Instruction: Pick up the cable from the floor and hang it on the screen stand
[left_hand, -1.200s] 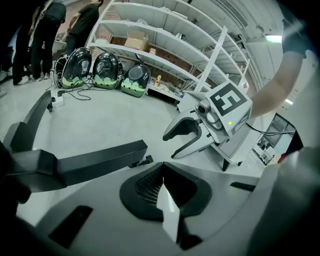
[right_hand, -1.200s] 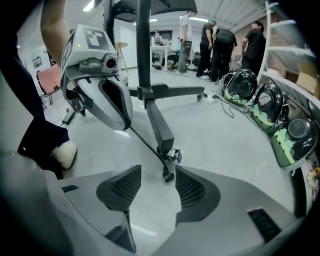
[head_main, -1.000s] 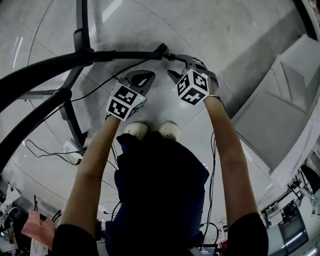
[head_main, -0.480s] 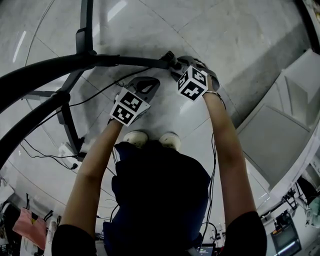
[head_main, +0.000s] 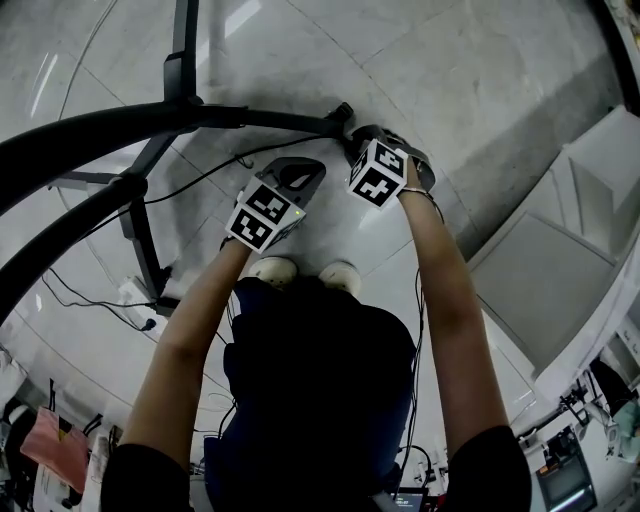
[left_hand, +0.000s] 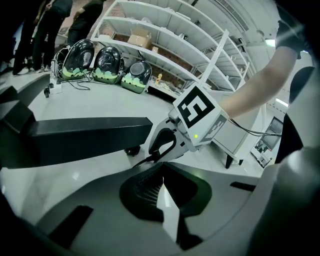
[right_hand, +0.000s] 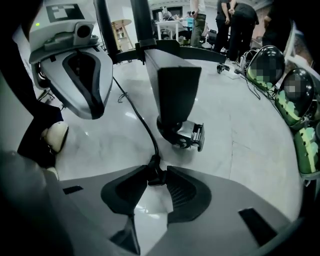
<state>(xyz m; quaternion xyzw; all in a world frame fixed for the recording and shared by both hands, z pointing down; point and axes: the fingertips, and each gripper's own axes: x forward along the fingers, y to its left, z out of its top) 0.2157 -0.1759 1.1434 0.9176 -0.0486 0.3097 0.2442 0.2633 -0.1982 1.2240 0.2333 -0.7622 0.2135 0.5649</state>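
From where I stand this job is barely begun. The person is bent right over, and the right hand-held gripper (right_hand: 156, 176) points steeply down at the floor (right_hand: 240, 145). Its jaws have just been closing, and their tips now pinch the thick plug end of the cable (right_hand: 135, 117). The rest of that black cable trails away across the tiles, past the caster (right_hand: 182, 136) under one leg of the screen stand (right_hand: 172, 92). So the cable is gripped at one end, but I'd say it hasn't left the floor. The left hand-held gripper (left_hand: 161, 167) hangs just beside the right one with its jaws together and nothing between them, taking no part for now. Everything that matters is left to do: lifting the cable clear, gathering its loose length, carrying it up and draping it over the stand. Nothing hangs on the parts of the stand I can see.
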